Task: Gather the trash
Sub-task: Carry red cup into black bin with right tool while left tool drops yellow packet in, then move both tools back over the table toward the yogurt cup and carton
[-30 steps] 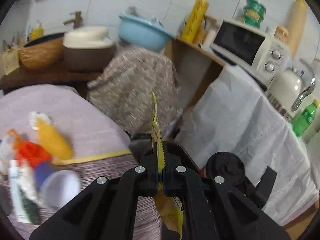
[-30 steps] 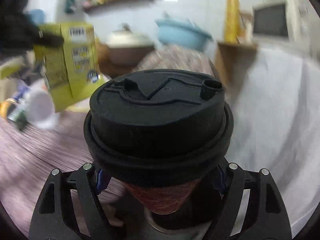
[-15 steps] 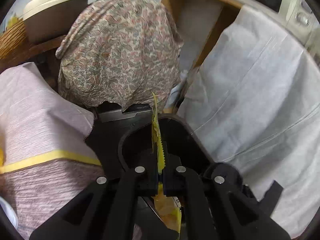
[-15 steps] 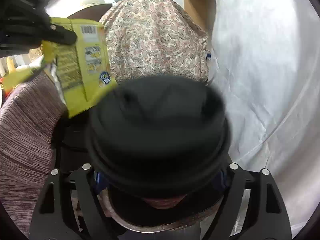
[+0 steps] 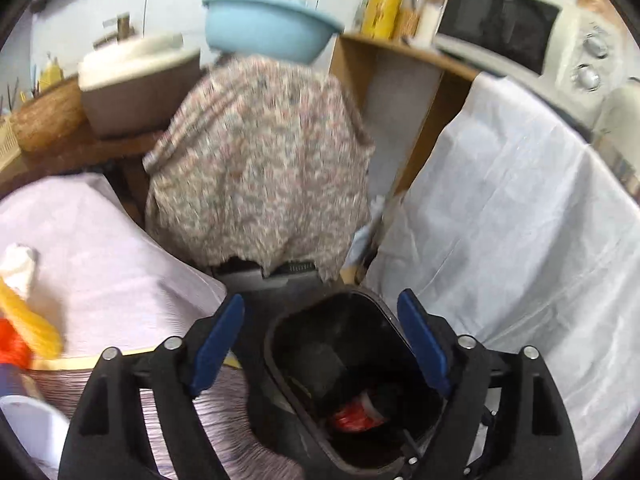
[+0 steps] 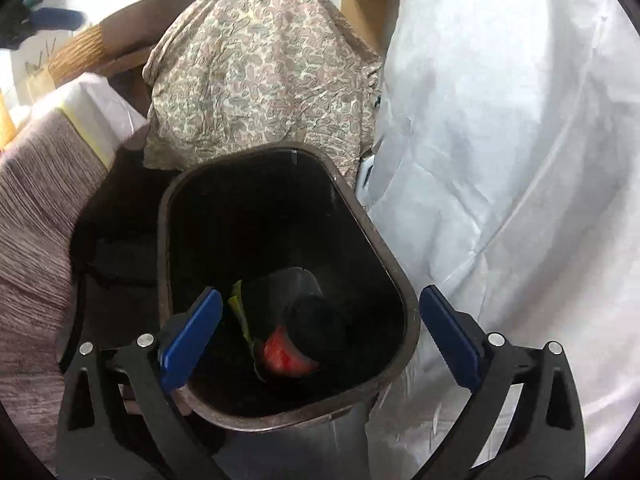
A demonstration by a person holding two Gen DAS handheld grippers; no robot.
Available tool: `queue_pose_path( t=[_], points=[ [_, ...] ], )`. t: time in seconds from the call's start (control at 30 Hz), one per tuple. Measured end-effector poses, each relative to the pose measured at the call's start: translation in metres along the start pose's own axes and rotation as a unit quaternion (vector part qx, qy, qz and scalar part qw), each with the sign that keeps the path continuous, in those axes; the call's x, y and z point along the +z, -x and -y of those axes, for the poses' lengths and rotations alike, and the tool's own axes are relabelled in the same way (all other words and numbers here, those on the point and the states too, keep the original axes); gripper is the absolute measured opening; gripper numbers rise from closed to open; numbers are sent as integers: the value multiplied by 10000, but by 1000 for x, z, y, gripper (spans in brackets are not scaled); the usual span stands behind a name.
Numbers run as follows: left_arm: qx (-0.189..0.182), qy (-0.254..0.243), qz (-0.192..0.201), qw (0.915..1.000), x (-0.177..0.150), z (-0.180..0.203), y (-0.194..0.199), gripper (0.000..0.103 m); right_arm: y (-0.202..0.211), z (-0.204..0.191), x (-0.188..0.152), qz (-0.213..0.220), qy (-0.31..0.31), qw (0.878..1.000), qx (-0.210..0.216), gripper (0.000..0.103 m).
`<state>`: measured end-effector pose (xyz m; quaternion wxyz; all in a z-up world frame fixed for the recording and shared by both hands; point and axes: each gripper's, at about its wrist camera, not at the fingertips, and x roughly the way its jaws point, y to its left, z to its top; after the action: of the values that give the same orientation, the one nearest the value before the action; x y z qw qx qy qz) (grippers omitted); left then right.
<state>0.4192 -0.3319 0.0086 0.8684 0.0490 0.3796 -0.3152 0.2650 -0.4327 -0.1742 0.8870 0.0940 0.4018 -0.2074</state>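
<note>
Below both claws, at 6 o'clock: dark bin [image 6: 404, 292] holding lidded red cup [image 6: 296, 344] and yellow wrapper [image 6: 239, 312]; two pieces judged collected. Left gripper [image 5: 320, 344] and right gripper [image 6: 320, 338] were opening, nothing between the jaws. Table clutter [image 5: 24, 328] at 9 o'clock remained. Bin rim hemmed by table cloth and white sheet [image 6: 520, 160]; room free only upward

Inside the dark brown trash bin [image 6: 400, 276], at its bottom, a red paper cup [image 6: 280, 354] with a black lid [image 6: 314, 316] lies on its side, touching what seems to be a yellow snack wrapper [image 6: 240, 312] standing on edge just beside it.
</note>
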Motion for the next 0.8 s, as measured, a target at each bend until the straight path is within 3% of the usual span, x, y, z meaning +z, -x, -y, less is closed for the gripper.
queue_pose_path(
  t=[0.2,0.43,0.57,0.63,0.8],
  points=[
    [223,-188,590,9978,-30,-32,83,93,46,-23,-3,320,115,9986,396,97],
    [761,240,1077,9910,-68,-105,177,97,111,-88,15,794,634,9874,1210,97],
    [1220,496,1305,9827,-90,-143,225,98,160,-138,32,1156,1021,9709,1830,97],
    [1591,642,1337,9761,-103,-164,247,98,177,-162,37,1192,1169,9612,2198,97],
    [1998,1012,1388,9647,-132,-211,288,98,205,-226,47,1056,1508,9342,3055,97]
  ],
)
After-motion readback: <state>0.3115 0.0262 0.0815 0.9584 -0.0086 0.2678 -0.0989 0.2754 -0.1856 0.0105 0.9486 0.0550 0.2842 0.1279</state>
